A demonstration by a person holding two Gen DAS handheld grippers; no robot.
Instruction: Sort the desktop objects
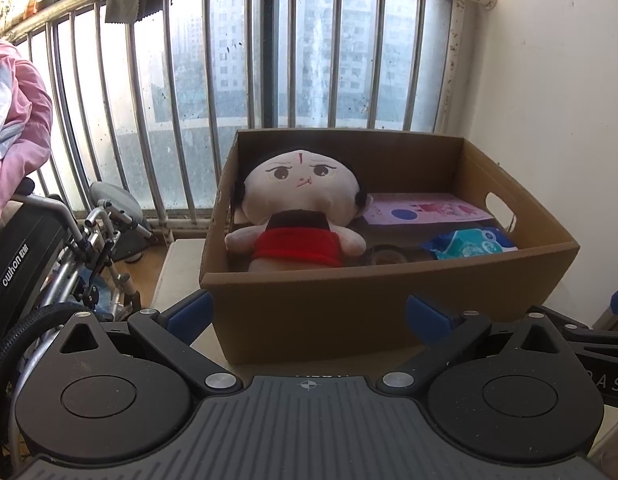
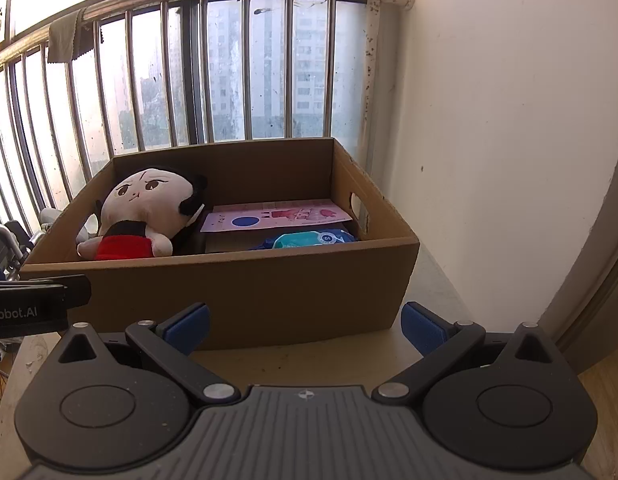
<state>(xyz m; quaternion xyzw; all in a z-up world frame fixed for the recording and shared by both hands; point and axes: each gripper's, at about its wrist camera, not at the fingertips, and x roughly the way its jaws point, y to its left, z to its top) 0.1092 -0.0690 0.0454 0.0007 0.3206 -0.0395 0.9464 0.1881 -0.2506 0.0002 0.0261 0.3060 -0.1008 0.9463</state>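
doll's legs (image 1: 269, 266) behind box wall (image 1: 349, 300), wheelchair (image 1: 49, 264) cropped

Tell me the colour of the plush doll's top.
Red. The plush doll in the cardboard box wears a red top, clearest in the left wrist view.

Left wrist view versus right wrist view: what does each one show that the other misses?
Only the left wrist view shows the folded wheelchair, the pink cloth and a tape roll on the box floor beside the doll.

Only the right wrist view shows the door frame along the wall.

Both show the cardboard box holding the plush doll, pink card and blue wipes pack, the railing, and open, empty tongs: left, right.
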